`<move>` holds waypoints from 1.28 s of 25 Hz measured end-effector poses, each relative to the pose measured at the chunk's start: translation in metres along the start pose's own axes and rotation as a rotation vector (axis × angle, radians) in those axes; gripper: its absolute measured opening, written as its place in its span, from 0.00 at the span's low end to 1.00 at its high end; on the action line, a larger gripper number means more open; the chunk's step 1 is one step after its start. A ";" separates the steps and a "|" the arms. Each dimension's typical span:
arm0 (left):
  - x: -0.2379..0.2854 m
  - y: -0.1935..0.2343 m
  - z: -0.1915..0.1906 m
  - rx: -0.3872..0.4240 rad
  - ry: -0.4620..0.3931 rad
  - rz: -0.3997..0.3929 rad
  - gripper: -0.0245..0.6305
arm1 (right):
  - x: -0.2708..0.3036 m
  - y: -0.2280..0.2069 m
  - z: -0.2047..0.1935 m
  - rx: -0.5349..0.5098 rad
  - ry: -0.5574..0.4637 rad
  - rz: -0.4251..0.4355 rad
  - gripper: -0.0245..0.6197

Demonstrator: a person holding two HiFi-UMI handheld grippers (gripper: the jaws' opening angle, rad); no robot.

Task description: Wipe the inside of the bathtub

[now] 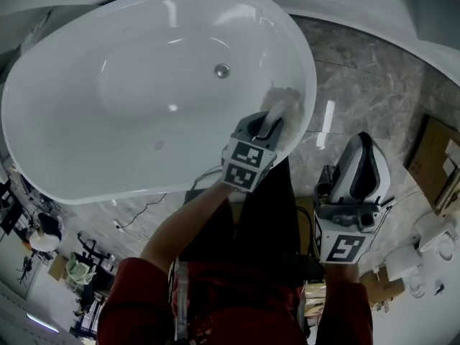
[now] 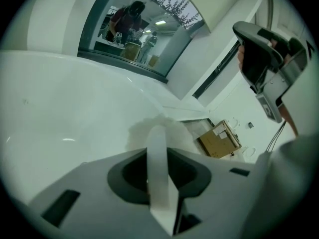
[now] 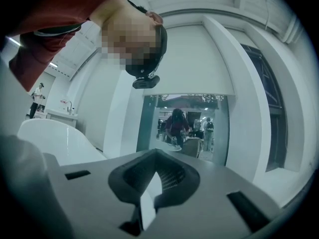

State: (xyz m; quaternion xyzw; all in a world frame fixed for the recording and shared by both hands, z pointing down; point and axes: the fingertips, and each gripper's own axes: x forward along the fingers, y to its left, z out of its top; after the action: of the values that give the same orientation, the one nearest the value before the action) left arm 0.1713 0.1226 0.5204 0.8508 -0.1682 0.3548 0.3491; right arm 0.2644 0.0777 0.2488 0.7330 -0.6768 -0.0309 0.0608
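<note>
A white oval bathtub [image 1: 86,157] fills the upper left of the head view, with its drain [image 1: 222,70] near the middle. My left gripper [image 1: 275,121] reaches over the tub's right end, shut on a white cloth [image 1: 284,100] that presses against the inner wall just under the rim. In the left gripper view the cloth [image 2: 180,133] bunches around the closed left gripper [image 2: 158,133] against the tub wall [image 2: 65,113]. My right gripper [image 1: 363,149] is held outside the tub over the floor. The right gripper [image 3: 152,183] is shut with nothing in it.
Marbled floor tiles [image 1: 359,70] lie right of the tub. A cardboard box [image 1: 431,157] sits at the far right, also as a cardboard box [image 2: 219,139]. The right gripper view faces a doorway with people [image 3: 177,126] behind it and a bathtub [image 3: 50,138] at its left.
</note>
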 end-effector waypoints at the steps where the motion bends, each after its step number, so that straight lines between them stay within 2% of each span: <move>1: 0.003 -0.001 0.000 0.011 0.002 -0.001 0.19 | -0.001 0.000 -0.002 0.001 0.002 0.003 0.05; 5: 0.016 0.004 0.000 0.048 0.002 -0.001 0.19 | 0.001 0.000 -0.012 0.009 0.009 0.020 0.05; 12: 0.038 0.030 -0.015 0.028 0.006 0.019 0.19 | 0.014 0.004 -0.034 0.039 0.028 0.061 0.05; 15: 0.051 0.049 -0.027 0.018 0.012 0.024 0.19 | 0.021 0.015 -0.053 0.052 0.044 0.099 0.05; 19: 0.075 0.078 -0.050 -0.037 0.030 0.019 0.19 | 0.038 0.033 -0.078 0.065 0.060 0.161 0.05; 21: 0.085 0.091 -0.057 -0.033 0.037 0.028 0.19 | 0.046 0.036 -0.087 0.073 0.064 0.182 0.05; 25: 0.109 0.128 -0.072 -0.026 0.044 0.060 0.19 | 0.062 0.048 -0.112 0.095 0.067 0.219 0.05; 32: 0.147 0.186 -0.116 -0.080 0.070 0.169 0.19 | 0.074 0.062 -0.124 0.122 0.050 0.314 0.05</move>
State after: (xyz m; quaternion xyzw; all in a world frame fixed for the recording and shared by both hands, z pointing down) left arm 0.1175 0.0692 0.7736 0.8060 -0.2411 0.4057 0.3572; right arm 0.2254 0.0048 0.3821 0.6213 -0.7818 0.0385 0.0369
